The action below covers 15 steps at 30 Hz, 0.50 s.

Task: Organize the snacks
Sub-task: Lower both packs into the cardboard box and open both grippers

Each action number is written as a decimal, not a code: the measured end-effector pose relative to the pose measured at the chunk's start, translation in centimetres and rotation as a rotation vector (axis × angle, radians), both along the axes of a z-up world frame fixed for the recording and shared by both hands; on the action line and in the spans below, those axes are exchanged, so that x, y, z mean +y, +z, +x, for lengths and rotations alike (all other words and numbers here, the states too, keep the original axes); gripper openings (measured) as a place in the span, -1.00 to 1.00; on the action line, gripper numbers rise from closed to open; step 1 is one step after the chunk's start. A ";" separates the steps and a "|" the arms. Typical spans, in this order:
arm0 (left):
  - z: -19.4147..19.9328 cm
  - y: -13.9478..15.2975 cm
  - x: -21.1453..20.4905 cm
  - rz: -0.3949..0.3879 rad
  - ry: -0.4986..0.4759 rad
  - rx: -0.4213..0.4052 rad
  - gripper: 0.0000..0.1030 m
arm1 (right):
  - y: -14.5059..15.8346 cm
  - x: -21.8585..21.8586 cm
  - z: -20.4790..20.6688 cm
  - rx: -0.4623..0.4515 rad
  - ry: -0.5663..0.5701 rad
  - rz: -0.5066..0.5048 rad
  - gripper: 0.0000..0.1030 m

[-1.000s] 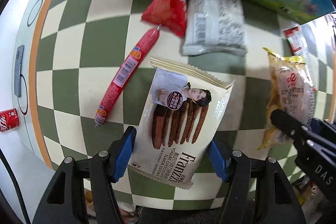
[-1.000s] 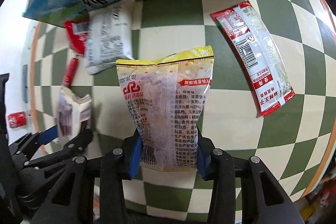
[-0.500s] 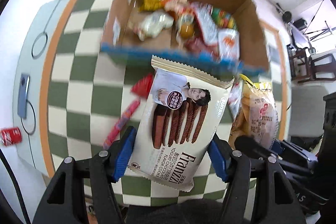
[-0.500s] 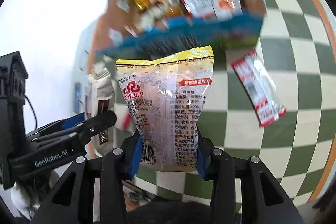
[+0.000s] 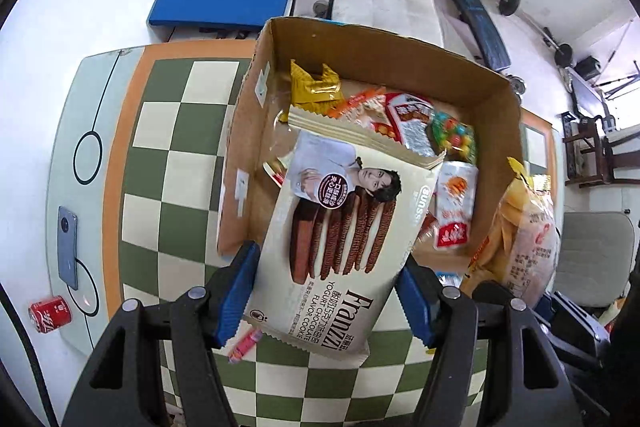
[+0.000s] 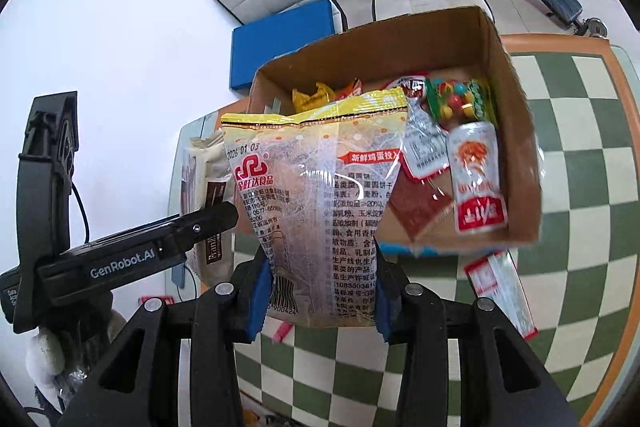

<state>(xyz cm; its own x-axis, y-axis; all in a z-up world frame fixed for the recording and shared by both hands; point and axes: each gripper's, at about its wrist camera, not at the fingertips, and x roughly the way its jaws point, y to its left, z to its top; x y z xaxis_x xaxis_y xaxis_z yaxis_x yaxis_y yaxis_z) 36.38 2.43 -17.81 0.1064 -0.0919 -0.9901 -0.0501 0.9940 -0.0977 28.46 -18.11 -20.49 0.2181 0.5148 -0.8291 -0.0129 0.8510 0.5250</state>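
Left gripper (image 5: pixel 326 291): clamps cookie packet (image 5: pixel 340 227) over cardboard box (image 5: pixel 400 51) (already holding snacks). Right gripper (image 6: pixel 320 297): clamps yellow biscuit bag (image 6: pixel 320 187).

The cardboard box (image 5: pixel 460 67) is matt brown corrugated paper. The cookie packet (image 5: pixel 340 227) is satin cream plastic film; the yellow biscuit bag (image 6: pixel 320 195) at its 3 o'clock is glossy, crinkled, part-clear plastic. The table (image 5: pixel 160 187) wears a smooth checked covering. Each hand-held gripper looks like matt black plastic with blue pads (image 5: pixel 236 287).
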 end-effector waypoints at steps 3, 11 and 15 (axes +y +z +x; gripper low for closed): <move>1.8 -1.6 0.2 0.008 0.005 0.037 0.23 | -1.1 0.6 2.0 0.022 -0.006 0.007 -0.13; 5.4 -6.8 1.5 -0.023 0.049 0.180 0.23 | -6.5 2.1 6.0 0.119 -0.021 0.029 -0.13; 6.2 -9.1 2.1 -0.048 0.063 0.252 0.24 | -8.8 3.2 7.2 0.158 -0.022 0.029 -0.13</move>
<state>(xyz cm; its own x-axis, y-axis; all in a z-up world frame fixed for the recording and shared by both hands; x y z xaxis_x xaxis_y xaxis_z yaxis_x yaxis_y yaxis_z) 42.54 4.54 -26.88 -0.1361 -0.1404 -0.9807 -0.1407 0.9826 -0.1212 35.67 -14.91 -29.30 0.0976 0.5358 -0.8387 0.0899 0.8345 0.5436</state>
